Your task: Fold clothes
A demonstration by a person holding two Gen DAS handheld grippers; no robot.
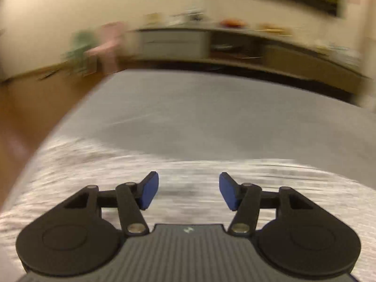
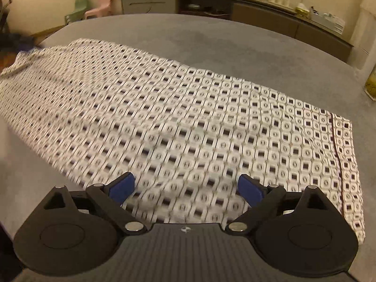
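A white garment (image 2: pixel 188 122) printed with small dark squares and rings lies spread flat on the grey table (image 2: pixel 211 40), running from far left to near right, with a dark stripe by its right hem. My right gripper (image 2: pixel 186 188) hovers open above its near edge, nothing between the blue pads. In the blurred left wrist view the same patterned garment (image 1: pixel 188 176) fills the lower half of the picture. My left gripper (image 1: pixel 188 191) is open over it, and the gap between its pads holds nothing.
A long low sideboard (image 2: pixel 235 2) with dishes and bottles stands behind the table. A pink chair (image 2: pixel 101 4) and a green chair (image 2: pixel 76 11) stand at the far left. A glass of yellowish drink (image 2: pixel 371 82) sits at the table's right edge. Wooden floor (image 1: pixel 21 117) lies left.
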